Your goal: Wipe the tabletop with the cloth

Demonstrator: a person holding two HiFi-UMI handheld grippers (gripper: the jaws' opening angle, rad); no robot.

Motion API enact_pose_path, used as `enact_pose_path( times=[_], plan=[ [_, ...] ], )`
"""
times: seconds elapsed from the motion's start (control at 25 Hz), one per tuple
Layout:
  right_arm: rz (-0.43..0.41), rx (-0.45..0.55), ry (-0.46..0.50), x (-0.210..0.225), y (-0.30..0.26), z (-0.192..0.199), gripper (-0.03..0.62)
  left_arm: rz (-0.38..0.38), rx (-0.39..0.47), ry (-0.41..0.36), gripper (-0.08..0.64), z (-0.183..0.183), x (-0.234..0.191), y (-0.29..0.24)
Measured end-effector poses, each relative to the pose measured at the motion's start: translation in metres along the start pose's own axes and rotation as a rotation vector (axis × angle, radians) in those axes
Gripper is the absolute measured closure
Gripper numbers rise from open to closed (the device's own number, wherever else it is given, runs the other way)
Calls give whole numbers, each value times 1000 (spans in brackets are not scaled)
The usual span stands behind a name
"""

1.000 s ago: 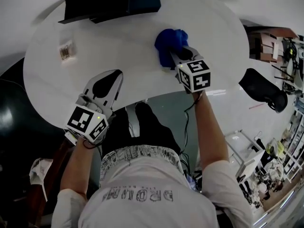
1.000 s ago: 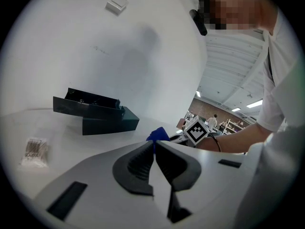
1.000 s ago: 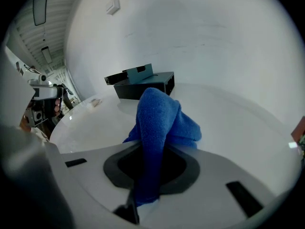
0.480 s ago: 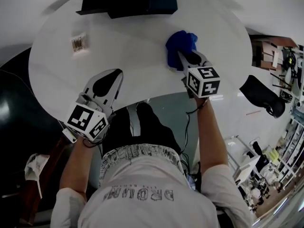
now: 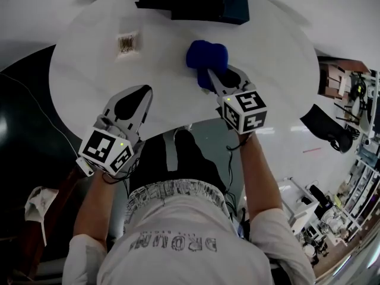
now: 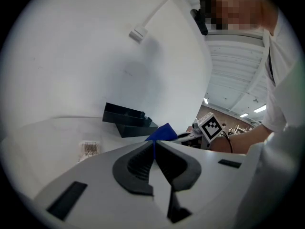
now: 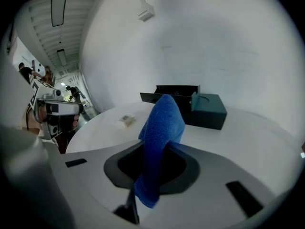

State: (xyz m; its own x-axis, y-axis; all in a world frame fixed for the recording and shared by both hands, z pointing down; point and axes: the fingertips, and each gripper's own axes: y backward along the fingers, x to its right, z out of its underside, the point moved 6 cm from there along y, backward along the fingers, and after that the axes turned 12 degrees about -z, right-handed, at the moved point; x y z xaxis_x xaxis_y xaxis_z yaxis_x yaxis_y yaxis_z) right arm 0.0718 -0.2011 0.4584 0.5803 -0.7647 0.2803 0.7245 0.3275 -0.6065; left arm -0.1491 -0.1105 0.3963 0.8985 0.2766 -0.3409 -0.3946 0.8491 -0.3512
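We see the right gripper [image 5: 218,79] reaching out over the round white tabletop [image 5: 279,52], a little right of its middle, with its jaws pinching the blue cloth [image 5: 206,57]. In the right gripper view the cloth runs up between the two dark jaw pads: a short tail hangs on the near side and the larger bunch stands out past the tips. From the head view that bunch lies on the tabletop just beyond the jaw tips, roughly at the centre of the table. The left gripper [image 5: 144,95] sits over the near left part of the tabletop, well apart from the cloth. Its own view shows its jaws pressed together, their ribbed pads meeting in a thin line. We cannot tell whether its tips touch the surface. At the far edge of the table stands a black tray [image 5: 178,0], open at the front, and touching its right side is a dark teal box [image 5: 235,3]. A small packet [image 5: 126,43] lies flat on the far left part of the tabletop, apart from the tray and from both grippers. Each gripper carries its marker cube toward the near side, where the person's bare forearms [image 5: 261,171] come in from below.
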Motion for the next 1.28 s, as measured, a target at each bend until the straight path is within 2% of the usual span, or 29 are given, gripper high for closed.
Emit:
enact_pose_path(
  times=[0.52,0.72,0.92,1.28],
  plan=[
    [-125,-123,69,-87,-95,7,522,-110,28,53,532,16,-72,78],
    [-122,-181,58,-94,-124,20,522,-136,32,71,532,23,-86,94],
    [-117,-220,88,-98,-136,22,522,-140,27,71,532,29,-93,101],
    [-117,-208,93,-93,-128,24,522,-96,13,43,532,22,-70,83]
  ],
)
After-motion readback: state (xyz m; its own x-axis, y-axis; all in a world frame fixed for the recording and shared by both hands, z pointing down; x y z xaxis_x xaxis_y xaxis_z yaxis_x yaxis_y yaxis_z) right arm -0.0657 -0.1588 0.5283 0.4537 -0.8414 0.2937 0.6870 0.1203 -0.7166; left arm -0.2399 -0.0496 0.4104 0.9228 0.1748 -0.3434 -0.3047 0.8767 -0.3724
